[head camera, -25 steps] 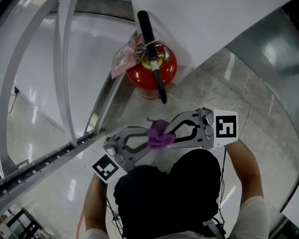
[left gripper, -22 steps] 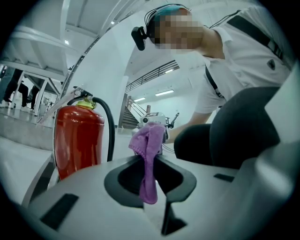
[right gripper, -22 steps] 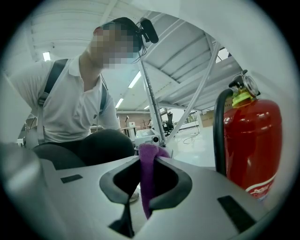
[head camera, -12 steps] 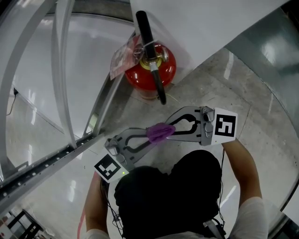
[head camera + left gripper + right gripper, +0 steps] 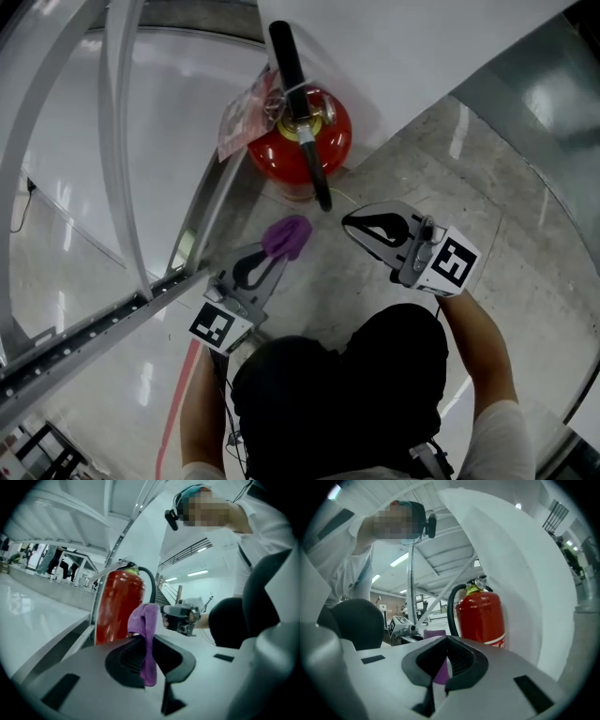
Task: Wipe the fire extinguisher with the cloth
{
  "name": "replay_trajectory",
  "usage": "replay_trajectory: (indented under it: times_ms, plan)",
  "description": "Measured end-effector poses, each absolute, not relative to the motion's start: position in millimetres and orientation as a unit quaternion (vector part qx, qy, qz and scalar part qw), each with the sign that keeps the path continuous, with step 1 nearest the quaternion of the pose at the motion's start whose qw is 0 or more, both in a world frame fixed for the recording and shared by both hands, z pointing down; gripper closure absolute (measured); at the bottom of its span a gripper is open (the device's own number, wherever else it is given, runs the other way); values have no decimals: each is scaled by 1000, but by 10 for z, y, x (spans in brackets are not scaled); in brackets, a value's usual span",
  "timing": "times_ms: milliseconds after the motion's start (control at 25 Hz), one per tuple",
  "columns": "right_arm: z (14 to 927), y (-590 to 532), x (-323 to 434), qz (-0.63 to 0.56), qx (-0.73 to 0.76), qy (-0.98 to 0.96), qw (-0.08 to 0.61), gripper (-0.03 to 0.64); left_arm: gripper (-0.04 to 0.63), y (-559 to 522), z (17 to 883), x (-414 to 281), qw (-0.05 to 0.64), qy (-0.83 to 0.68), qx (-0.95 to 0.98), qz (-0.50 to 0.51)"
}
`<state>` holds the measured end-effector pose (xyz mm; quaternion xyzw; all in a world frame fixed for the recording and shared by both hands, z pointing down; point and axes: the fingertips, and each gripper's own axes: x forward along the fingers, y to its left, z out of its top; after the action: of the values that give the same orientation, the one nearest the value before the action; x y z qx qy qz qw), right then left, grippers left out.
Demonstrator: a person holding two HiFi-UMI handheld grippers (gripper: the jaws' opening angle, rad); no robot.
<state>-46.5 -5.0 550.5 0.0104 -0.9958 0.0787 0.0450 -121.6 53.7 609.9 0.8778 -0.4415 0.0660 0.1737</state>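
The left gripper (image 5: 278, 251) has just closed its fingers on a purple cloth (image 5: 288, 234). It pinches one part, so the rest bunches free past the tips, probably to serve as the wiping pad. The right gripper (image 5: 349, 223) sits at the cloth's 3 o'clock, fingers together and empty. The fire extinguisher (image 5: 272, 150) stands on the floor (image 5: 375, 309) at the cloth's 12 o'clock, near but untouched. It is a glossy red cylinder with a black hose (image 5: 314, 173) and a plastic-wrapped tag (image 5: 246, 112).

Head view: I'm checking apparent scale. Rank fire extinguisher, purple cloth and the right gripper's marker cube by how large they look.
Largest: fire extinguisher.
Then purple cloth and the marker cube on the right gripper: they look alike, so unranked.
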Motion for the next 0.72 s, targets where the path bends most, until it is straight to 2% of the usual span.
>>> replay_trajectory:
  times_ms: [280,560,720]
  plan:
    - [5713,19,-412,121,24,-991,46,603,551,364,6760,-1601,238,-594,759,117]
    - [5752,164,-360,140,12,-989,51,603,551,385,7525,-1406,356,-585,713,148]
    - [5776,213,-259,148,16,-987,61,603,551,394,7720,-1438,405,-606,676,110]
